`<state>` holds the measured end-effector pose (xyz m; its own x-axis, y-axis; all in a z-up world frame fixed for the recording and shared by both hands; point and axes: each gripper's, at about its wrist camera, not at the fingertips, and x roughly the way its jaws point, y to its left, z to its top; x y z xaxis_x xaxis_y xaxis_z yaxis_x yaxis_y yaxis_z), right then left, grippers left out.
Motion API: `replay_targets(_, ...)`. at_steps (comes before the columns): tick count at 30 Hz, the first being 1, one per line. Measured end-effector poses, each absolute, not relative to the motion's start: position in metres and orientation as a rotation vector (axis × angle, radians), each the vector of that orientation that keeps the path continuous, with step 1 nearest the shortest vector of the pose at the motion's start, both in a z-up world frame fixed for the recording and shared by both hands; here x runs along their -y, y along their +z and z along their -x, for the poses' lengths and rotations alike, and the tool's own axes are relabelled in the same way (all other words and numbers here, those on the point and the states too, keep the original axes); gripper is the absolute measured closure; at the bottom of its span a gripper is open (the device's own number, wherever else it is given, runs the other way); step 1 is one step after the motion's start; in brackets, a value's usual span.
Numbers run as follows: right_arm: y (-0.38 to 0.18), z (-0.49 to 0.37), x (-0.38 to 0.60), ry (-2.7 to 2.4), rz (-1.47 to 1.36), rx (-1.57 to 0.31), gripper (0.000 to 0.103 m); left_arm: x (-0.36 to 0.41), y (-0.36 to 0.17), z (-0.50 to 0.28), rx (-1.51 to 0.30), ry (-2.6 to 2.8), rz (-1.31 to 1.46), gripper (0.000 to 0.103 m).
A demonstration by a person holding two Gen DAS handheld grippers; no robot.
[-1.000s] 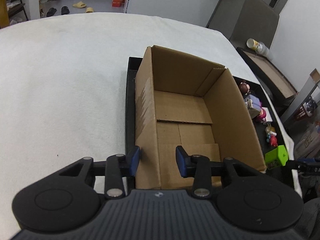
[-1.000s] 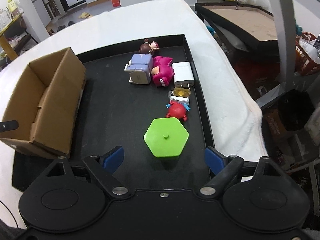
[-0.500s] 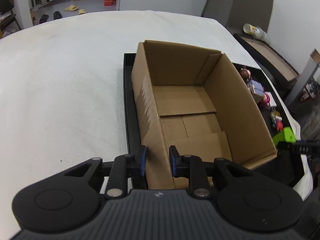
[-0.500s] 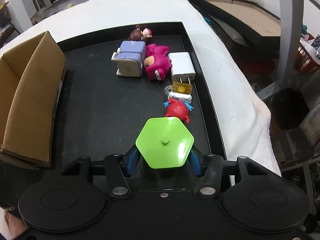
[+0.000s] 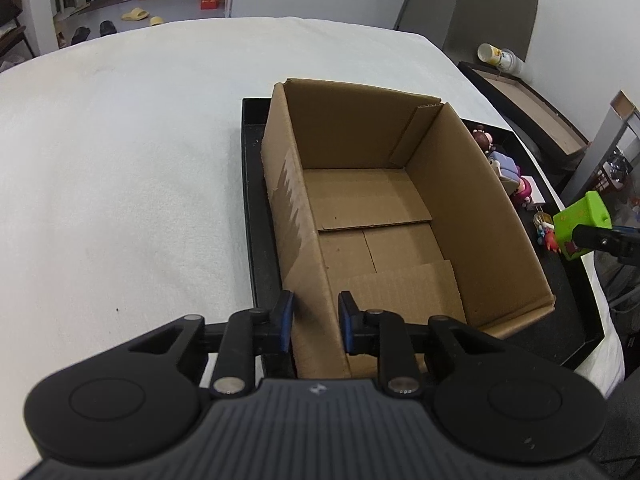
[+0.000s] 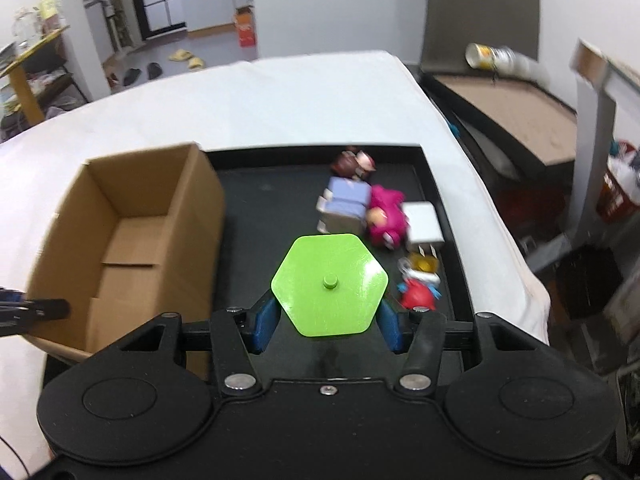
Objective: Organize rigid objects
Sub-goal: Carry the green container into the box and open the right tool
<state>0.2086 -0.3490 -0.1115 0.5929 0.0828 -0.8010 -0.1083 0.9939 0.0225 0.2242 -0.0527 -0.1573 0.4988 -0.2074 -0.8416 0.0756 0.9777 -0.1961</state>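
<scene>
Over the tray: green block held, box wall pinched

On the black tray (image 6: 442, 200), R gripper (image 6: 329, 322) has its blue pads pressed against both sides of the green hexagonal block (image 6: 329, 284), lifted clear above the tray floor. L gripper (image 5: 315, 322) pinches the near-left wall of the cardboard box (image 5: 472, 200), one pad outside, one inside. Figurines (image 6: 360, 204), white charger (image 6: 422, 222) & red toy (image 6: 417, 296) lie along tray's right side, w/ white cloth (image 5: 120, 160) under it all

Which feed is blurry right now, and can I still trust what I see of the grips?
Right wrist view: motion-smeared toys and background, though the green hexagonal block between the right gripper pads reads sharp. Left wrist view: crisp, left gripper straddling the cardboard box wall; fisheye bends edges.
</scene>
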Motion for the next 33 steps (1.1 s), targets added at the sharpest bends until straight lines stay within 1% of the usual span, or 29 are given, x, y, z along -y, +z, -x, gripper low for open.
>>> replay_targets(9, -0.083, -0.210, 0.306, 0.178, 0.048, -0.869, 0.052, 0.051, -0.158, -0.227, -1.045, -0.164, 0.161, 0.081)
replay_targets(14, -0.078, -0.218, 0.278, 0.225, 0.054, -0.850, 0.052, 0.049, -0.162, -0.230, -1.039, -0.175, 0.186, 0.081)
replay_targets(25, -0.096, -0.248, 0.226, 0.325, 0.078, -0.888, 0.052, 0.040, -0.166, -0.231, -1.039, -0.153, 0.291, 0.082)
replay_targets(33, -0.112, -0.261, 0.203, 0.352, 0.074, -0.937, 0.052, 0.040, -0.165, -0.232, -1.041, -0.179, 0.285, 0.080)
